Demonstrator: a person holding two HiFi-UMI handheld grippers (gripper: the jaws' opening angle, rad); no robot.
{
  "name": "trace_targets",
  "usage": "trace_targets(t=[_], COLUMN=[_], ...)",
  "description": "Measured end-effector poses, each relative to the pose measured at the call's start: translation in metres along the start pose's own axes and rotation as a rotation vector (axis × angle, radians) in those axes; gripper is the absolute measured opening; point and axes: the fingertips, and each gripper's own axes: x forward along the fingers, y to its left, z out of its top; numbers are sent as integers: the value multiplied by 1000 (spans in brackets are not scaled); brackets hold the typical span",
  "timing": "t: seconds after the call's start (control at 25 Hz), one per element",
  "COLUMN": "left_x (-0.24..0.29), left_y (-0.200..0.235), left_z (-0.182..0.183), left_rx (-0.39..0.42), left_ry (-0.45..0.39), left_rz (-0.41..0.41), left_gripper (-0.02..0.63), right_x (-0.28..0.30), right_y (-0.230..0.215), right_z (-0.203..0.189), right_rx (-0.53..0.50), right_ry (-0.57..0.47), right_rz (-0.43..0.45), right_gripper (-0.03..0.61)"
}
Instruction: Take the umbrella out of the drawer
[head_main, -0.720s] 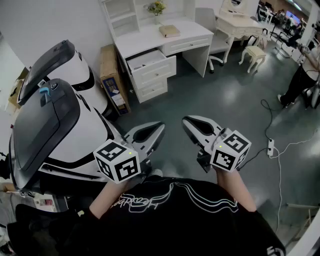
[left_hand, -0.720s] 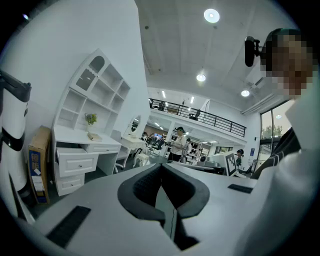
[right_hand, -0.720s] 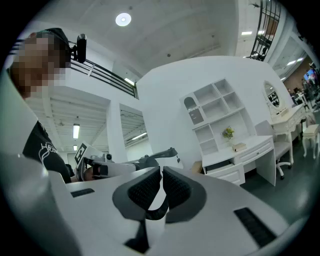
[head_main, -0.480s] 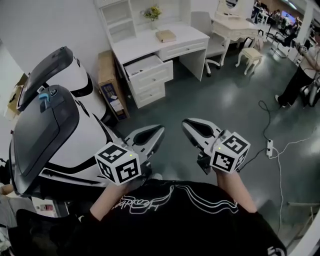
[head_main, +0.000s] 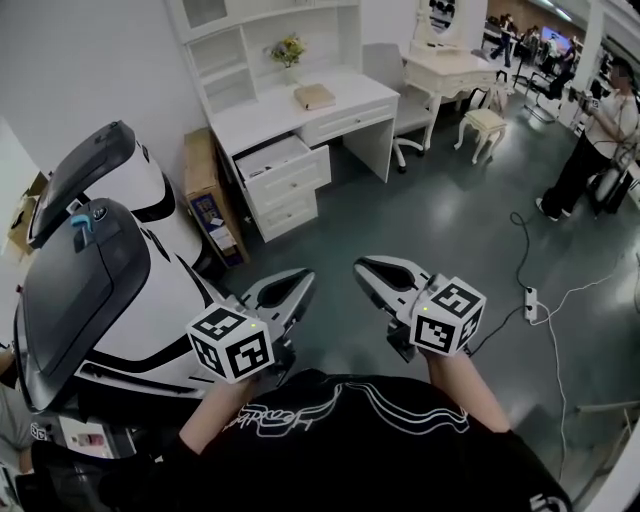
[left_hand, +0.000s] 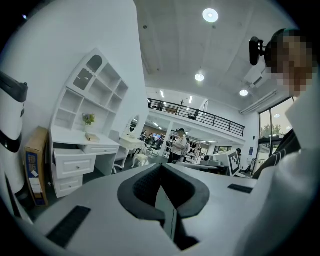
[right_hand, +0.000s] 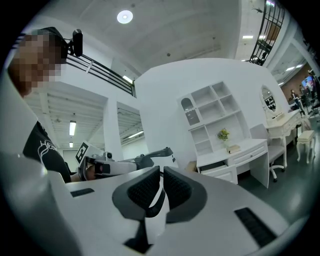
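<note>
A white desk (head_main: 345, 95) stands against the far wall, and the top drawer (head_main: 283, 162) of its left stack is pulled partly out. No umbrella shows in any view. My left gripper (head_main: 303, 277) and right gripper (head_main: 363, 267) are held side by side in front of my chest, far from the desk. Both are shut and hold nothing. The left gripper view shows the left gripper (left_hand: 161, 168) with its pads together, the desk (left_hand: 75, 144) off to the left. In the right gripper view the right gripper (right_hand: 161, 171) is shut, with the desk (right_hand: 235, 150) to the right.
A big white-and-black machine (head_main: 100, 270) fills the left side, with a cardboard box (head_main: 205, 190) between it and the desk. A chair (head_main: 395, 80), a vanity table (head_main: 450, 65) and a stool (head_main: 485, 125) stand at the right rear. A person (head_main: 590, 130) stands far right. A power strip (head_main: 528, 300) and cables lie on the floor.
The head view has shifted, so the desk sits a little further left and the room's far side shows more. Both grippers stay shut, side by side, slightly lower in the frame.
</note>
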Motion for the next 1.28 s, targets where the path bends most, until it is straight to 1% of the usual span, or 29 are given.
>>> trace_targets(t=[0.2,0.36,0.56,0.76,0.88,1.0,1.12,1.28], left_x=[9,17,35,68,97,132,172,226], left_y=[13,37,84,140,189,252,320,411], left_z=[0,5,5,16,24,37,63,104], left_rx=[-11,-30,-58,-73,-86,-123,-143,-160], left_ry=[6,-5,1,6,24,50,70,72], left_rz=[4,7,25,23,23,34,34,27], left_gripper=[20,20,20,20,20,20,20,20], right_x=[6,27,60,105,143,190,248,323], right_y=[-13,-25,-61,-111,-153,-206,-260,-332], right_z=[-4,-10,-17,-16,-17,-15,-2,20], right_rx=[19,4,27,46,71,118,152,150], right_ry=[18,47,66,74,86,102,116,143], right_rz=[5,15,8,9,-1,-16,-20,-25], right_gripper=[54,54,54,54,54,54,54,54])
